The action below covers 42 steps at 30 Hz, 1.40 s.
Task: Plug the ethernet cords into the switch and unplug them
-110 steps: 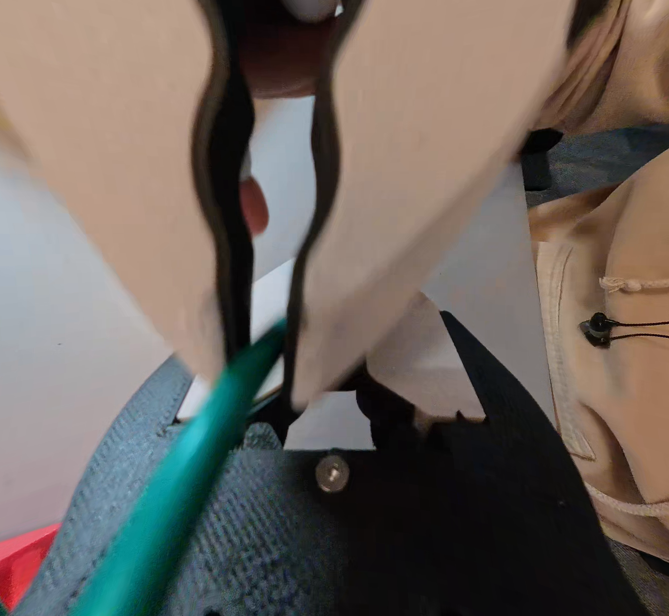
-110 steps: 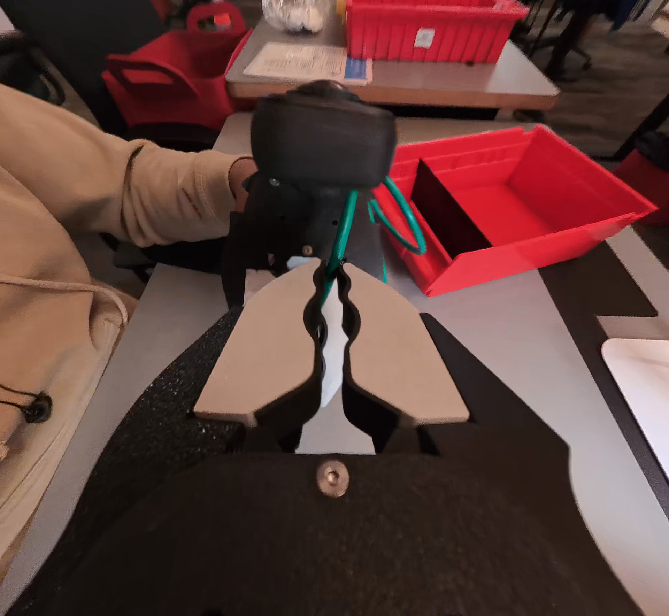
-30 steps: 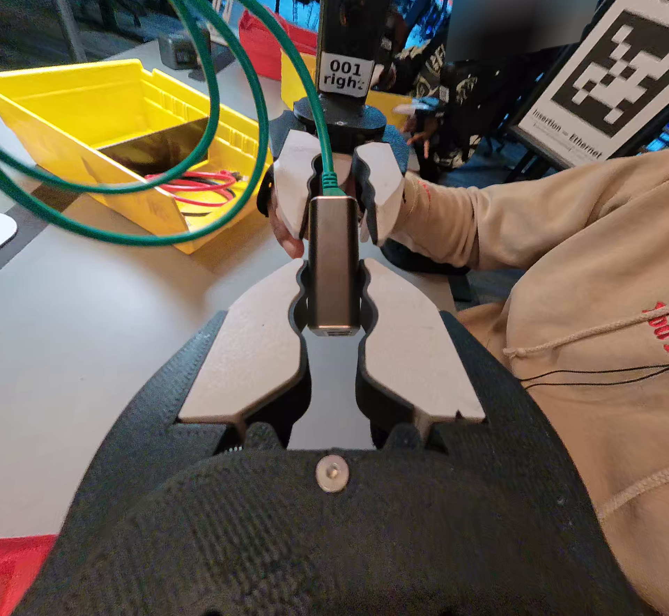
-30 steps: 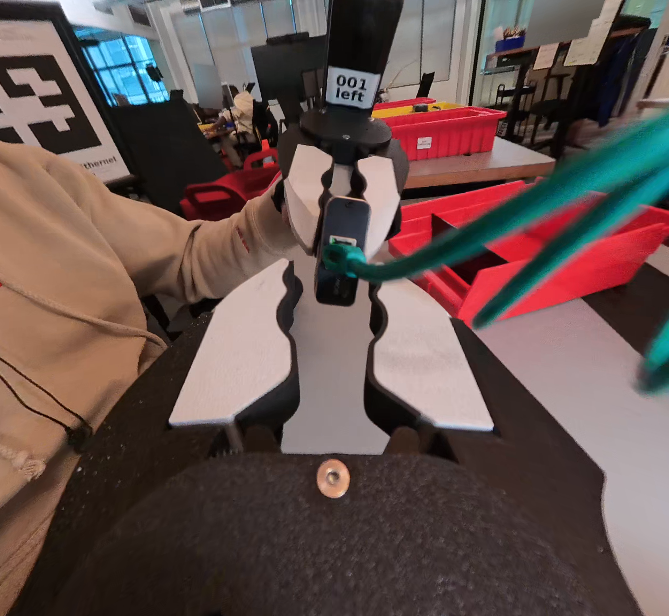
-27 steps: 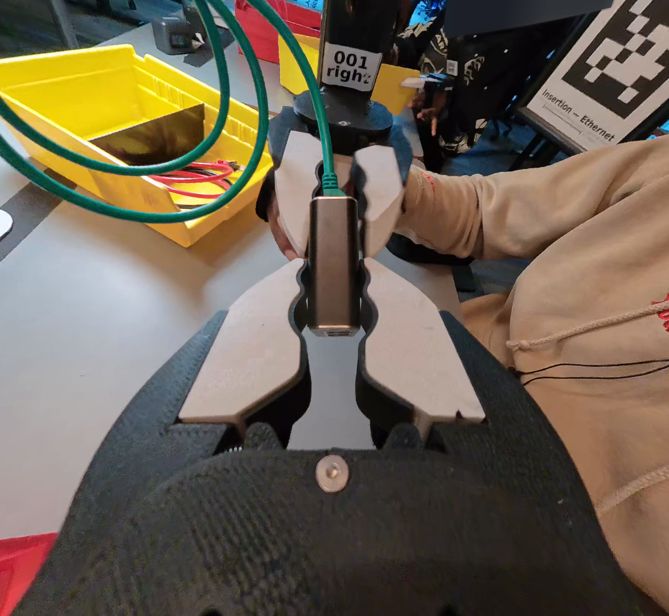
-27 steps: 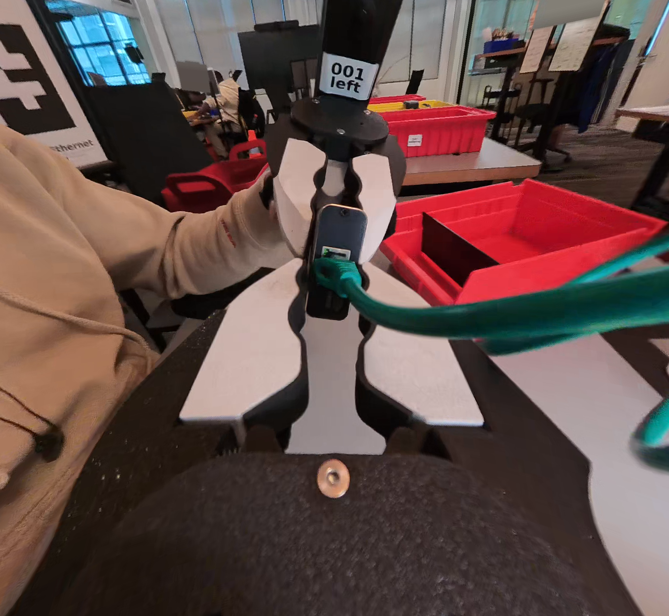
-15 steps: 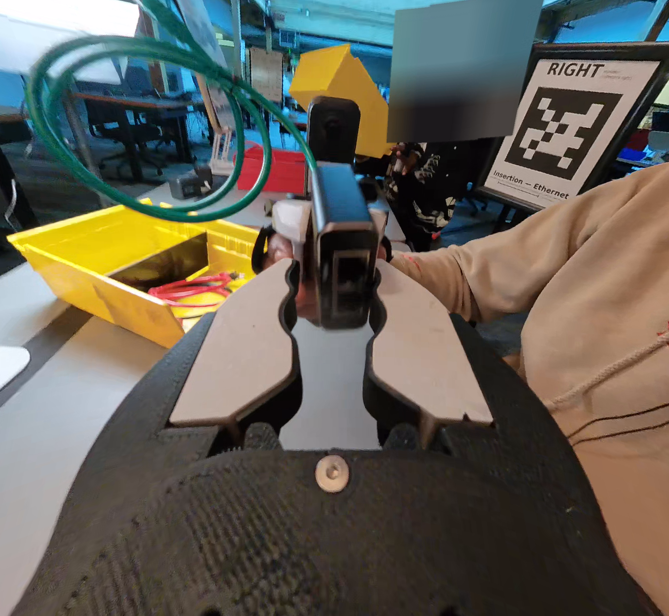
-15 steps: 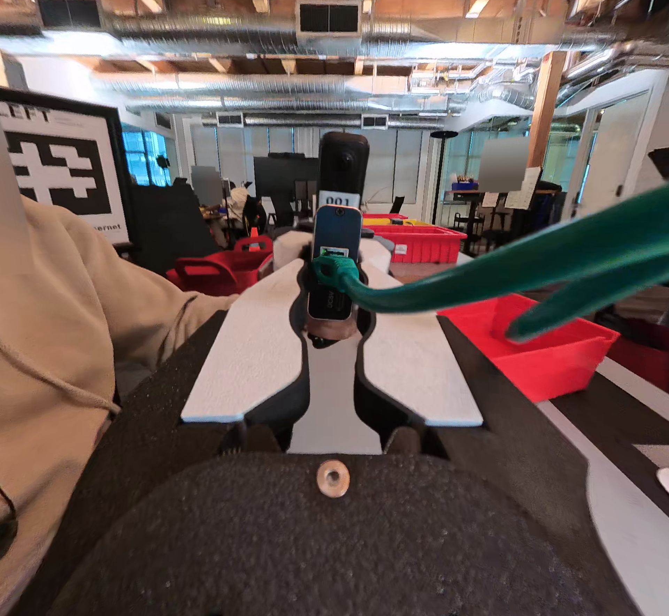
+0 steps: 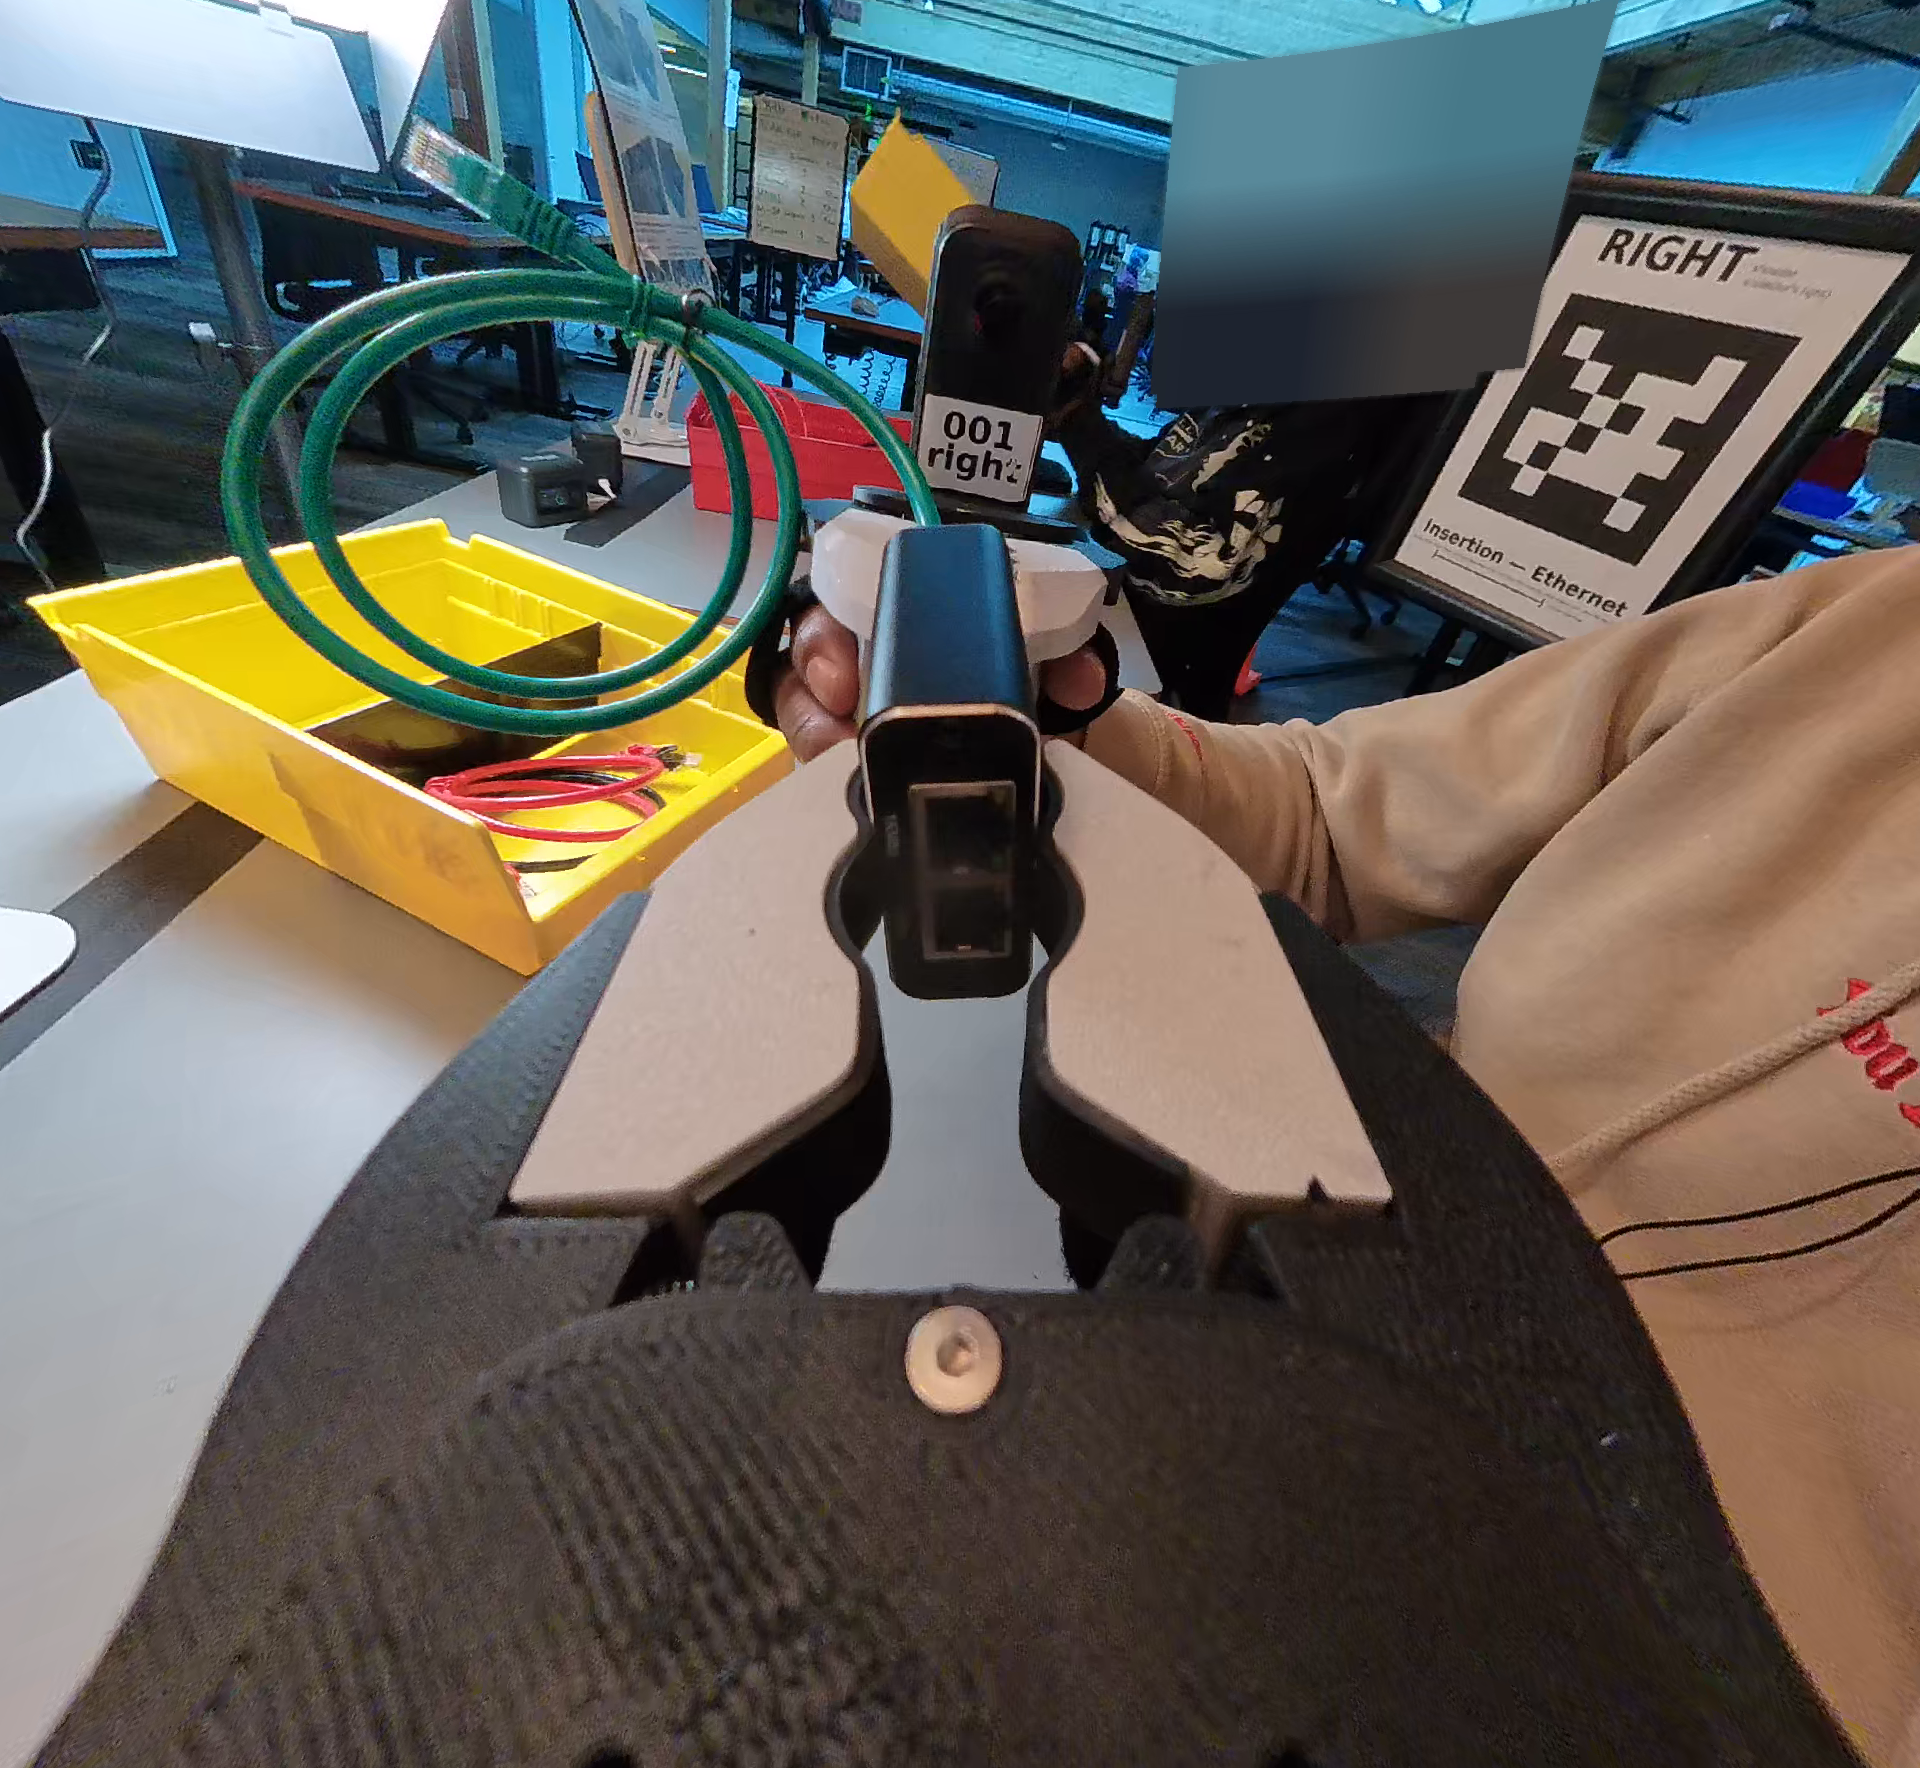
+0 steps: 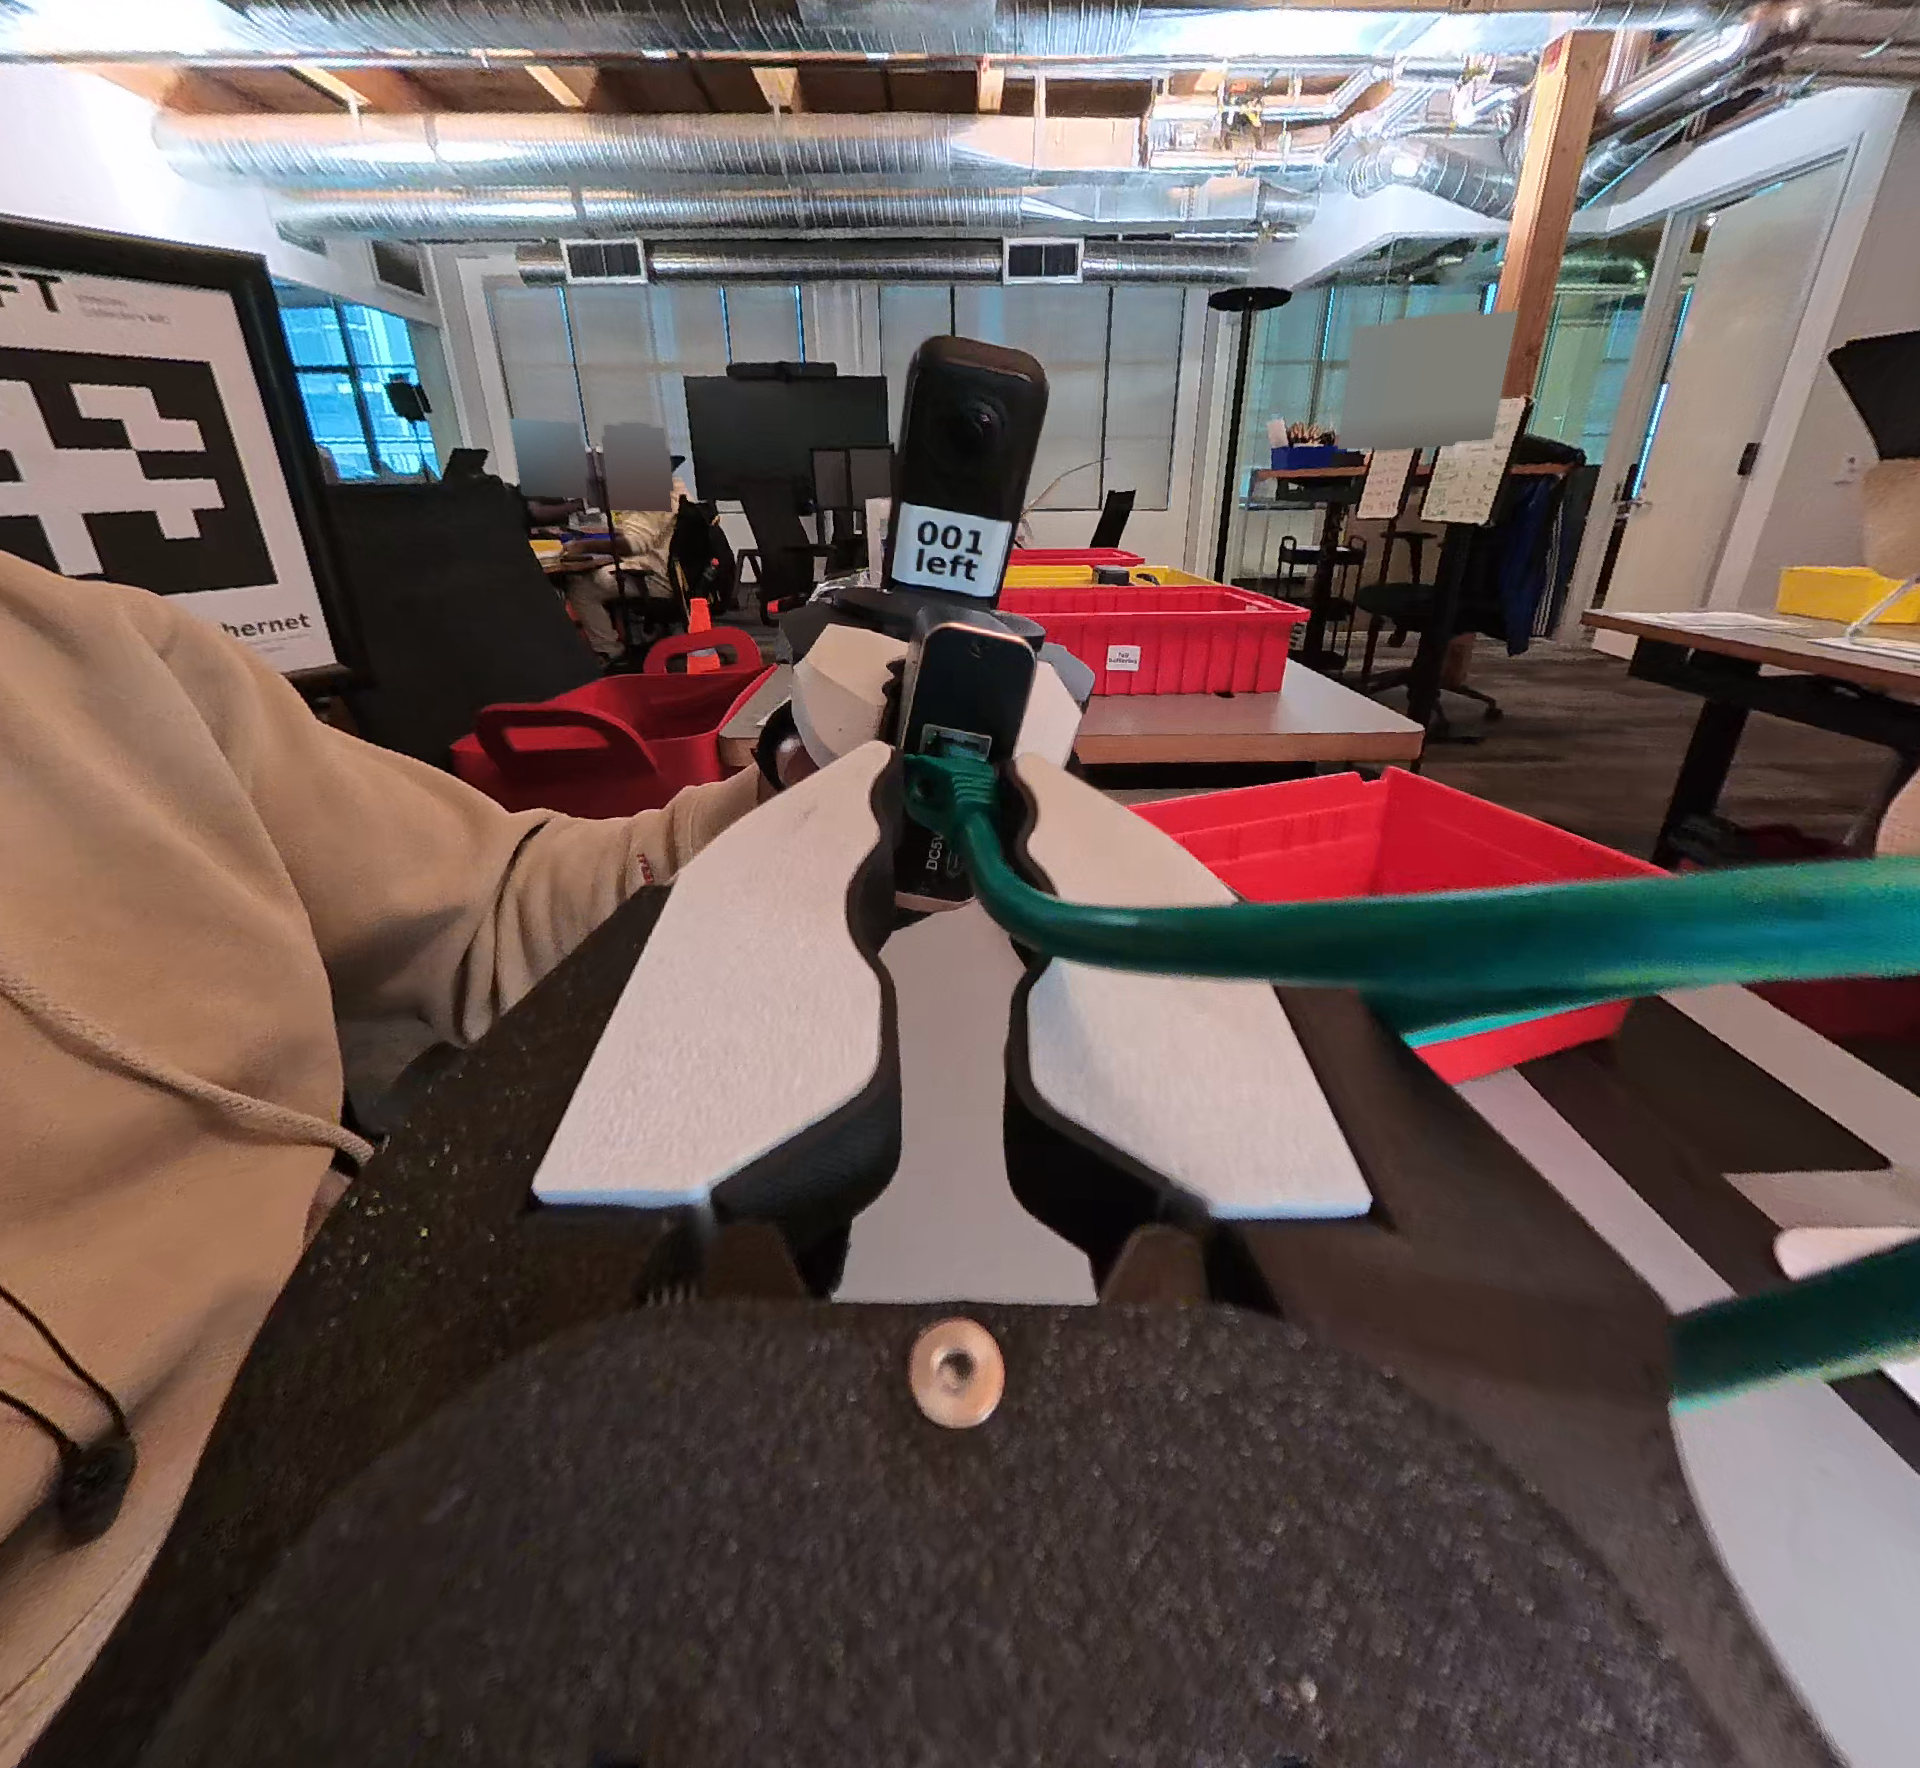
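Note:
My left gripper (image 9: 951, 773) is shut on a small black switch (image 9: 951, 679) and holds it in the air, two empty ports facing the camera. A green ethernet cord (image 9: 644, 310) is plugged into its far end and coils to the left, its free plug (image 9: 447, 160) sticking up. In the right wrist view my right gripper (image 10: 953, 783) has closed in on the green plug (image 10: 951, 788) seated in the switch (image 10: 966, 679), and the cord (image 10: 1455, 929) trails off right. The two grippers face each other, tip to tip.
A yellow bin (image 9: 312, 783) with red cables (image 9: 551, 788) sits on the grey table (image 9: 156, 1095) at left. A red bin (image 10: 1382, 788) sits on the other side. A framed marker sign (image 9: 1621, 430) stands behind the person's beige sleeve (image 9: 1455, 783). Only a small space, under 4 cm, lies between the two pairs of fingers.
Both grippers have tilted up from looking down at the table to level. The right gripper's fingers narrowed around the plug. The cord's coil swung upward.

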Each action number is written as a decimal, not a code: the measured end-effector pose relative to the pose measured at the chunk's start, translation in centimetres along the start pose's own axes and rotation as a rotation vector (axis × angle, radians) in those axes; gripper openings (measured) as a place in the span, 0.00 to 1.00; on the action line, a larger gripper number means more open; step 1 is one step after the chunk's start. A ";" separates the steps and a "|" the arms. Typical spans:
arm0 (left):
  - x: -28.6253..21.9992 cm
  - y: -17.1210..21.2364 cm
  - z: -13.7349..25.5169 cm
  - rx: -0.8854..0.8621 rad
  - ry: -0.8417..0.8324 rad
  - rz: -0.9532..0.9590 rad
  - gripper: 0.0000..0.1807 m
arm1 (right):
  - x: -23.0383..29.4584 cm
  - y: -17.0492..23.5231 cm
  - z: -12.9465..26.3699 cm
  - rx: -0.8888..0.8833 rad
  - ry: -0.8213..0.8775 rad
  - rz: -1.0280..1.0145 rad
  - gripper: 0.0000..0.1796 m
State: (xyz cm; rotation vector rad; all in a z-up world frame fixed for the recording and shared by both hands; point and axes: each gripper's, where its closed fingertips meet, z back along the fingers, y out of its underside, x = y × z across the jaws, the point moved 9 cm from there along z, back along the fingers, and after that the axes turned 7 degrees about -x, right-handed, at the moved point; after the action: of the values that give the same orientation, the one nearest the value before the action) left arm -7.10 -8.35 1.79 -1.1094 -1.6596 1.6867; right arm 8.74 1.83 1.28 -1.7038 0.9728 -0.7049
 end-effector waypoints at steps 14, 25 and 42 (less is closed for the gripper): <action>-0.8 -0.3 -0.2 0.003 -0.020 -0.089 0.15 | 0.9 -0.1 -0.7 0.087 0.002 0.077 0.08; -0.9 -0.1 -0.5 0.010 -0.028 -0.055 0.15 | 0.7 -0.4 -0.5 0.144 -0.006 0.052 0.07; -3.1 -1.7 0.0 -0.101 -0.233 -0.449 0.15 | 1.9 -2.5 -0.4 0.087 0.245 0.321 0.07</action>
State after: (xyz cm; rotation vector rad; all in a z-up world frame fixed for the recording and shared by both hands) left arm -5.74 -10.74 4.03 -0.5339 -1.9775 1.4897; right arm 10.01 0.40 3.78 -1.3641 1.3316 -0.7398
